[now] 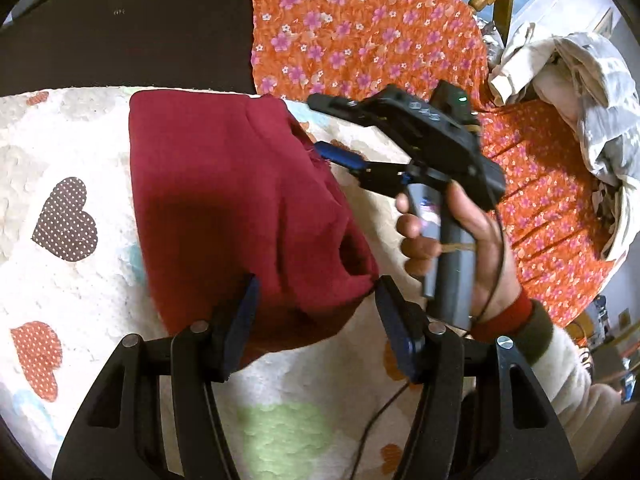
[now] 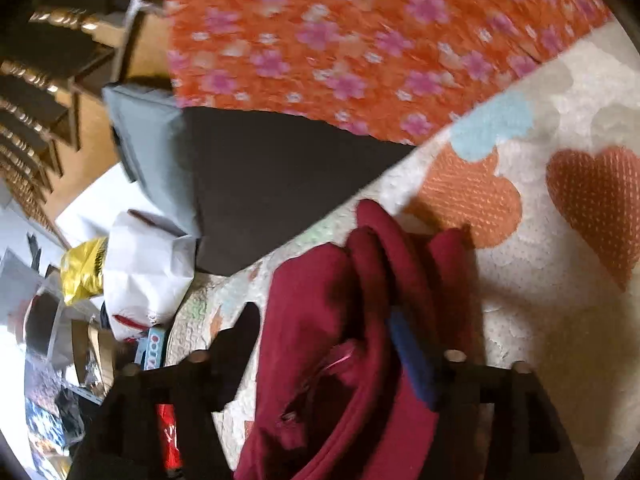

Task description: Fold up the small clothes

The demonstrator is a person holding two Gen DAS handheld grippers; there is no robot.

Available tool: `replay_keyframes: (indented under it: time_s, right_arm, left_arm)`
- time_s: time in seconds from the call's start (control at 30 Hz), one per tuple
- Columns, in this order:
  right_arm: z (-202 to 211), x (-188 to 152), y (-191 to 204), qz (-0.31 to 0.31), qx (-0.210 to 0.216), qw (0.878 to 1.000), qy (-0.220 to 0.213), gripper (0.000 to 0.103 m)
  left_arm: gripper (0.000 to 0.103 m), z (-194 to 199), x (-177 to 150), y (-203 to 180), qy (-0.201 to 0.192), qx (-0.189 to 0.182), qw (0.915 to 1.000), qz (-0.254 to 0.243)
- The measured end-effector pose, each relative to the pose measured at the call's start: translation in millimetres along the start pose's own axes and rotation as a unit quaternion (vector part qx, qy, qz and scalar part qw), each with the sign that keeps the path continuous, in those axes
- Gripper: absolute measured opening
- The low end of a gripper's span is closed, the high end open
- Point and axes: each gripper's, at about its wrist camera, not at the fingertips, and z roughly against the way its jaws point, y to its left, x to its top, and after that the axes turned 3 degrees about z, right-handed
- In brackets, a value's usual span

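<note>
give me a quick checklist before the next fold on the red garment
1. Left claw open astride the red garment corner: ok.
2. Right claw at the far edge: ok; closed on cloth: cannot tell.
3. Red garment bunched between the right claw's fingers: not ok for a clean fold.
4. Garment on the heart quilt, clear of the orange floral cloth: ok.
5. Cable away from the garment: ok.

A dark red garment is seen between the blue-padded fingers of the black left gripper. Under the fingers, a cream quilt is patterned with dotted brown, orange, pale blue and green hearts. Beyond the fingertips, an orange cloth is printed with pink flowers.
</note>
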Motion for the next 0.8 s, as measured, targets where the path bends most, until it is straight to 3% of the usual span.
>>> replay_keyframes:
  time_s: [0.13,0.17,0.2,0.27,0.3,0.4,0.53,0.63,0.67,0.73,0.8]
  right_arm:
    - [-28,-11,11,0.034,-0.059,0.996,0.063,0.069]
    - [-33,-13,13,0.043,-0.065,0.994,0.072,0.063]
    - [-34,-13,18,0.061,-0.074,0.993,0.07,0.045]
    - [-31,-10,37,0.132,-0.103,0.984,0.055,0.026]
    - [-27,-9,47,0.162,-0.113,0.979,0.051,0.024]
    - [-19,1,63,0.205,-0.137,0.969,0.032,0.023]
    - [-31,10,30,0.168,-0.186,0.968,0.028,0.023]
    - [-26,8,13,0.136,-0.164,0.976,0.039,0.034]
    - [-20,9,15,0.133,-0.162,0.977,0.034,0.044]
    - [8,9,31,0.141,-0.178,0.974,0.017,0.046]
    - [27,1,52,0.162,-0.162,0.973,0.022,0.046]
  left_arm:
    - [0.061,-26,-9,-4,0.038,-0.018,0.9991,0.005]
    - [0.06,-28,-11,-5,0.045,-0.017,0.9988,0.001]
    - [0.06,-29,-15,-10,0.051,-0.015,0.9986,-0.007]
    - [0.06,-24,-17,-17,0.05,-0.012,0.9983,-0.028]
    - [0.06,-20,-16,-19,0.046,-0.014,0.9983,-0.033]
    - [0.06,-6,-10,-18,0.029,-0.028,0.9989,-0.026]
    - [0.061,1,-6,-2,0.017,-0.006,0.9998,-0.003]
    - [0.06,-2,-7,14,0.027,0.015,0.9992,0.027]
    - [0.06,-2,-7,17,0.028,0.018,0.9989,0.033]
    - [0.061,-2,-5,19,0.029,0.024,0.9986,0.037]
    - [0.06,-4,-6,17,0.032,0.033,0.9986,0.029]
